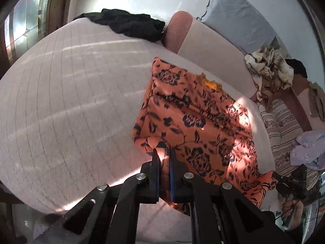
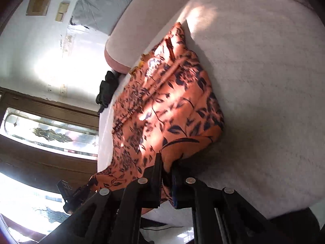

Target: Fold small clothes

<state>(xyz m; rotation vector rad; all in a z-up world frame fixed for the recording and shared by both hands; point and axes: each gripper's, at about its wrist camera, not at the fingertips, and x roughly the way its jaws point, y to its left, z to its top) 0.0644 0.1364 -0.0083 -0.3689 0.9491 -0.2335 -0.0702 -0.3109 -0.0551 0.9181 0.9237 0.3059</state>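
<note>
Left wrist view has the left gripper (image 1: pixel 164 150) with jaws pinching a near corner of the orange floral cloth (image 1: pixel 195 118); right gripper (image 2: pixel 167 160) has its jaws clamped on the other near corner. Cloth runs forward from both jaws, lying on the bed (image 1: pixel 67 101). Looks thin, light, floppy, so corners are the spot to hold. Plenty of bare bed beside the jaws; black garment (image 1: pixel 130 23) sits well beyond, pillow (image 1: pixel 207 46) past the far edge.
</note>
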